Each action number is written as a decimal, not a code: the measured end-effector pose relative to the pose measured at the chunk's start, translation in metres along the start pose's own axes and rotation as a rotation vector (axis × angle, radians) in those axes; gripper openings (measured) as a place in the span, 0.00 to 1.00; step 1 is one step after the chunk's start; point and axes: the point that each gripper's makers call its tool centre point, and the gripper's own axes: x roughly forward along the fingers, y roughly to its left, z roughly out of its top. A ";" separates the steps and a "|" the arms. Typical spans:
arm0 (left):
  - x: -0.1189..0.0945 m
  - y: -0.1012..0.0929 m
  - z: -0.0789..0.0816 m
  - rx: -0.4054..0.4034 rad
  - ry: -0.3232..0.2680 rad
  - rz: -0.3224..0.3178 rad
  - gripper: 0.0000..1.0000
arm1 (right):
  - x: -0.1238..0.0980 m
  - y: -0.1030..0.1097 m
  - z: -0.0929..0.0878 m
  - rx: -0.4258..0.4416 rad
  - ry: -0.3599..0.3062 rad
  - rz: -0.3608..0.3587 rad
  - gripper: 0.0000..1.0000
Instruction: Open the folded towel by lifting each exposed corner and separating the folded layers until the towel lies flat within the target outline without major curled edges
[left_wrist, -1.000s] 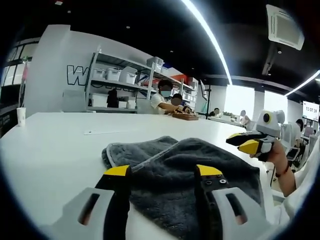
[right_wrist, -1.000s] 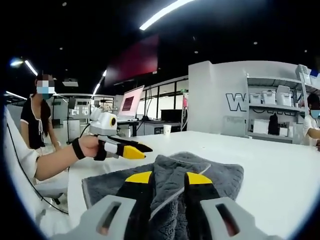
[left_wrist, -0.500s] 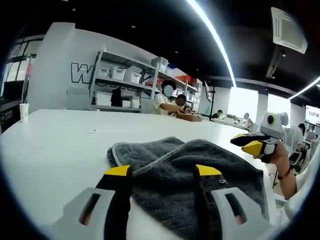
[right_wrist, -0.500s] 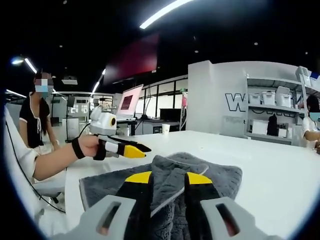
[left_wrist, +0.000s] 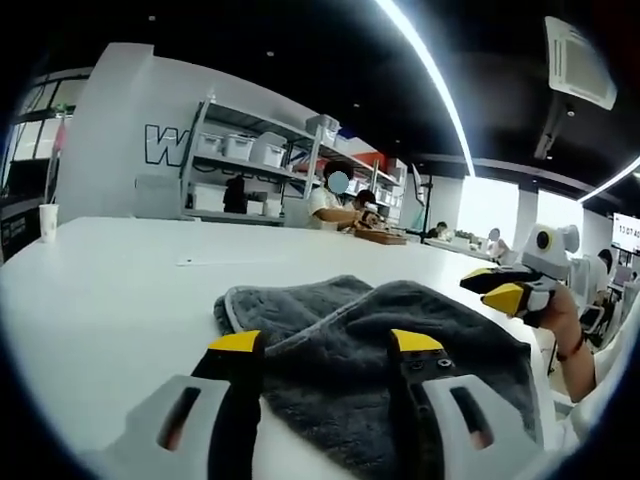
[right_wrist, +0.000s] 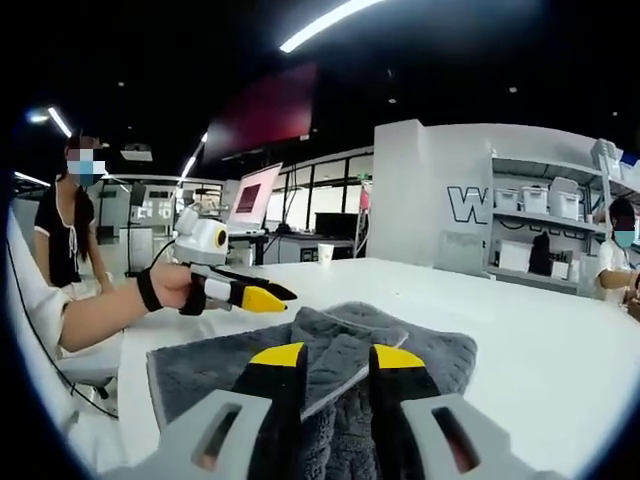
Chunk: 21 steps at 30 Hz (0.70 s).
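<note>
The right hand-held gripper (right_wrist: 335, 355) pinches a raised fold of the grey towel (right_wrist: 400, 350) straight ahead, while the spread left hand-held gripper (left_wrist: 325, 342) straddles the towel's near edge on the tabletop (left_wrist: 110, 290).

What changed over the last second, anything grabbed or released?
Little. The right gripper stays closed on a raised ridge of the grey towel, and that pinched fold looks slightly more drawn up; both views shifted a bit, which is camera motion. The left gripper stays open over the towel, holding nothing. Nothing was let go. The towel is still folded on the white table.
</note>
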 end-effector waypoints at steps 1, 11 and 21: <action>0.000 0.000 0.001 -0.003 -0.003 -0.002 0.48 | 0.000 0.000 0.000 0.001 -0.001 0.001 0.20; 0.003 0.004 0.007 -0.010 -0.025 0.011 0.47 | 0.005 -0.002 0.002 0.001 -0.006 0.004 0.20; 0.008 0.001 0.009 -0.029 -0.038 0.013 0.47 | 0.011 -0.007 0.003 0.000 0.000 -0.006 0.20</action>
